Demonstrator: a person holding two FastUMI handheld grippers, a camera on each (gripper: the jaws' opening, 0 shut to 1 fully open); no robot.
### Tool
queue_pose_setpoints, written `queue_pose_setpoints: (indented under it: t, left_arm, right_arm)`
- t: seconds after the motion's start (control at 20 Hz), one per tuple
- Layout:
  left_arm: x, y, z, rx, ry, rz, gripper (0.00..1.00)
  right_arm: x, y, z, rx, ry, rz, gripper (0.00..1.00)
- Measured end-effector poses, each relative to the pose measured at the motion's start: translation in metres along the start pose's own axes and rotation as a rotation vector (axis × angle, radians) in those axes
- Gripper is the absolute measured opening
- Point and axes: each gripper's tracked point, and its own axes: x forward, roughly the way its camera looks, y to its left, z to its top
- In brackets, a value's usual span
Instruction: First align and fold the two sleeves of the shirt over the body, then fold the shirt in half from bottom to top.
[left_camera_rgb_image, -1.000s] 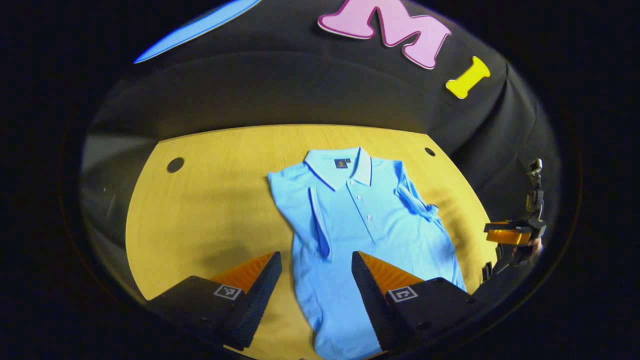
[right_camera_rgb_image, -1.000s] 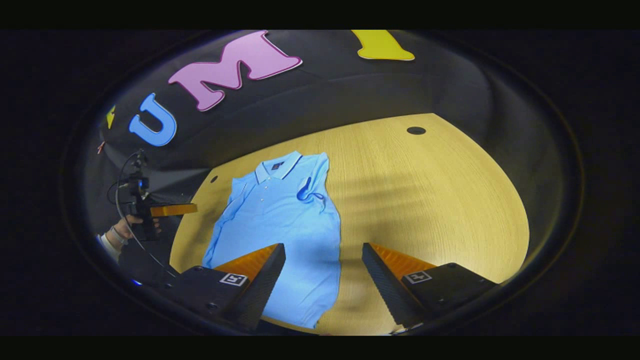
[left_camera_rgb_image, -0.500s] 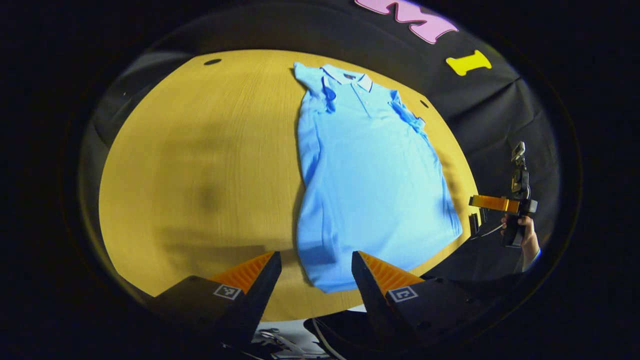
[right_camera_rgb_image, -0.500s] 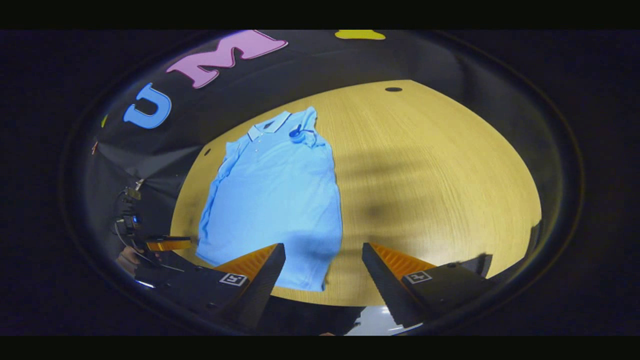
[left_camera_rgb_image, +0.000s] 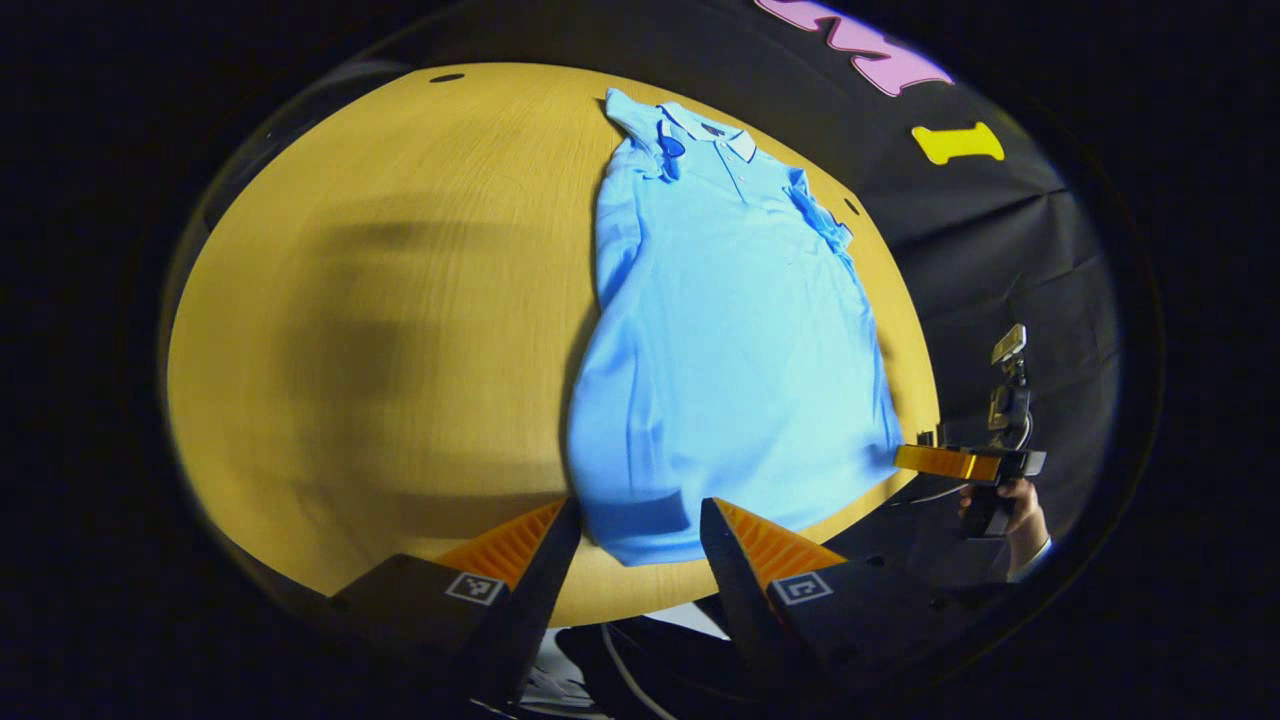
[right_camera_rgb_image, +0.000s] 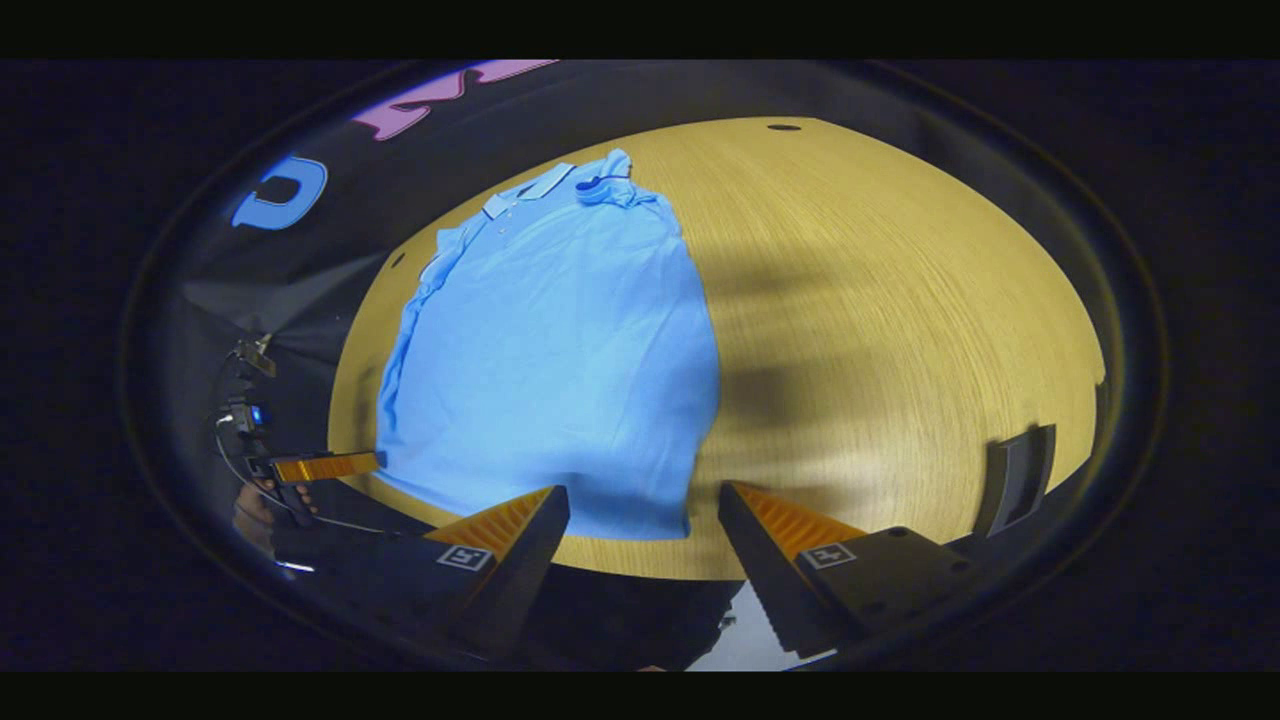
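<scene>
- The light blue shirt (left_camera_rgb_image: 735, 350) lies flat on the wooden surface (left_camera_rgb_image: 400, 300), collar toward 12 o'clock, both sleeves folded onto the body.
- Left gripper (left_camera_rgb_image: 635, 540): jaws wide, empty, at the hem's 6 o'clock corner.
- Right gripper (right_camera_rgb_image: 640, 530): jaws wide, empty, likewise at the hem.
- The collar label is too small to read.

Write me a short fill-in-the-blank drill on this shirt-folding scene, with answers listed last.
1. The light blue polo shirt lies on a ____ wooden table.
2. Both short sleeves are already folded over the shirt's ____.
3. Each hand-held gripper, left and right, has its jaws ____.
4. Both grippers sit near the shirt's ____ hem.

Answers: yellow; body; open; bottom
</scene>
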Motion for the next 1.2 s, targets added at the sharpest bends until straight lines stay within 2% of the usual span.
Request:
queue_pose_setpoints:
  t: [0.1,0.15,0.2,0.25,0.3,0.35,0.45,0.6,0.65,0.7,0.75,0.8,0.85,0.9,0.95,1.1,1.15,1.2]
  left_arm:
    - [0.007,-0.010,-0.005,-0.001,0.019,-0.043,0.71]
    - [0.009,-0.011,-0.007,0.001,0.023,-0.055,0.59]
    - [0.012,-0.012,-0.008,0.012,0.029,-0.048,0.51]
    - [0.017,-0.012,-0.009,0.037,0.034,-0.042,0.38]
    - [0.015,-0.019,-0.005,0.052,0.018,-0.060,0.26]
    - [0.017,-0.021,-0.002,0.062,0.014,-0.067,0.16]
    - [0.017,-0.012,0.007,0.097,-0.025,-0.017,0.07]
    - [0.006,-0.003,0.015,0.193,-0.053,0.038,0.06]
    - [0.001,-0.005,0.017,0.215,-0.061,0.033,0.06]
    - [-0.003,-0.007,0.023,0.228,-0.077,0.022,0.06]
    - [-0.009,-0.011,0.030,0.237,-0.100,0.010,0.06]
    - [-0.017,-0.015,0.040,0.243,-0.132,-0.004,0.06]
    - [-0.026,-0.021,0.054,0.247,-0.171,-0.021,0.06]
    - [-0.037,-0.027,0.070,0.250,-0.211,-0.036,0.07]
    - [-0.048,-0.030,0.087,0.256,-0.259,-0.036,0.06]
    - [-0.080,-0.033,0.143,0.276,-0.387,0.022,0.06]
    - [-0.089,-0.040,0.161,0.277,-0.428,0.021,0.06]
    - [-0.098,-0.050,0.180,0.275,-0.459,0.010,0.06]
  right_arm:
    - [0.007,-0.001,0.006,0.027,0.012,-0.014,0.76]
    - [0.010,0.000,0.006,0.040,0.029,-0.024,0.62]
    - [0.013,-0.003,0.007,0.038,0.035,-0.044,0.57]
    - [0.017,-0.004,0.010,0.033,0.037,-0.047,0.32]
    - [0.022,0.000,0.009,0.063,0.035,-0.037,0.12]
    - [0.022,0.000,0.012,0.086,0.042,-0.038,0.05]
    - [0.019,0.001,0.015,0.072,0.036,-0.013,0.05]
    - [0.019,0.015,0.022,0.102,0.014,0.078,0.05]
    - [0.016,0.022,0.028,0.116,-0.004,0.112,0.00]
    - [0.012,0.031,0.037,0.121,-0.038,0.147,0.05]
    - [0.007,0.038,0.044,0.117,-0.059,0.180,0.00]
    - [0.000,0.048,0.053,0.109,-0.080,0.216,0.05]
    - [-0.007,0.058,0.062,0.091,-0.101,0.254,0.00]
    - [-0.013,0.067,0.070,0.072,-0.119,0.279,0.05]
    - [-0.017,0.075,0.080,0.040,-0.140,0.299,0.03]
    - [-0.033,0.101,0.114,-0.061,-0.214,0.327,0.00]
    - [-0.039,0.110,0.132,-0.089,-0.248,0.339,0.05]
    - [-0.044,0.116,0.153,-0.113,-0.281,0.343,0.03]
